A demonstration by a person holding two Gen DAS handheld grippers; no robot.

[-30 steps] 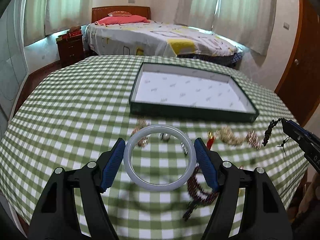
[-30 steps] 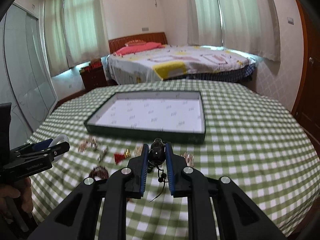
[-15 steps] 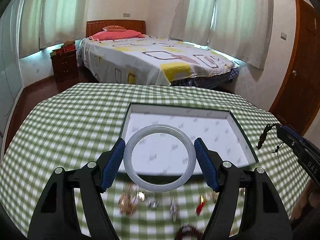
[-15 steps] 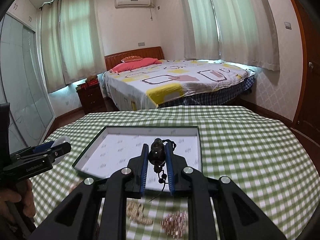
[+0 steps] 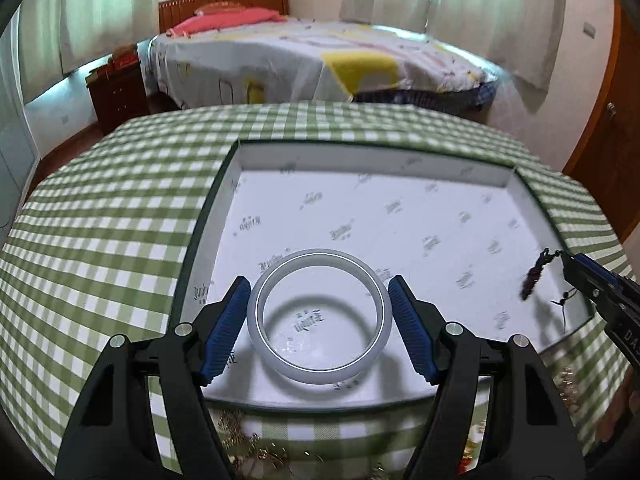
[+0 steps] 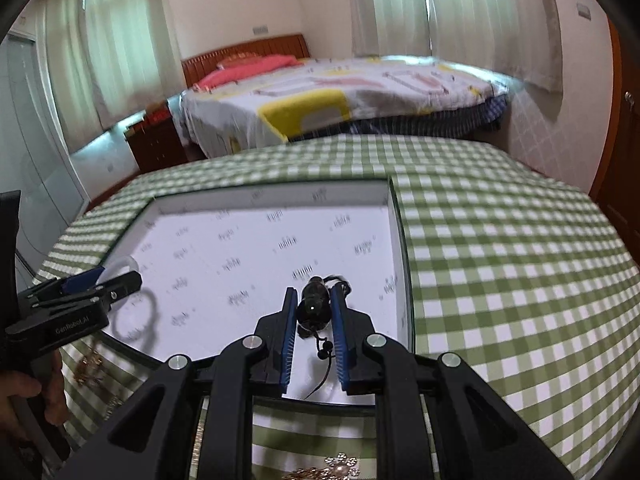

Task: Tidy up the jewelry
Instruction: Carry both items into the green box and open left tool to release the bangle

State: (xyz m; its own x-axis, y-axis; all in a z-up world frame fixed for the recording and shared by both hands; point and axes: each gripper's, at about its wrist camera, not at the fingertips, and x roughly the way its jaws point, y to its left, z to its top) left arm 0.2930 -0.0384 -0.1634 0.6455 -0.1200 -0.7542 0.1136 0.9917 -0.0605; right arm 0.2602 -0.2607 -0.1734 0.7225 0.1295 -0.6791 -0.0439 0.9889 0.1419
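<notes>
At lower centre, the left gripper [image 5: 319, 316] clamps a pale bangle [image 5: 319, 316] over the tray [image 5: 400, 216]. The right gripper [image 6: 314, 312] pinches a dark beaded bracelet [image 6: 315, 307].

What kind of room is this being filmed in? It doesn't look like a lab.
It looks like a home bedroom. A made bed with a pink pillow stands behind the table with its green checked cloth, a dark wooden nightstand sits beside the bed, and long pale curtains cover the windows.

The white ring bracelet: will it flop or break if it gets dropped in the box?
The bangle keeps a perfect circle between the left gripper, so probably stiff. It looks glassy, maybe brittle. Round, it might roll in the tray.
</notes>
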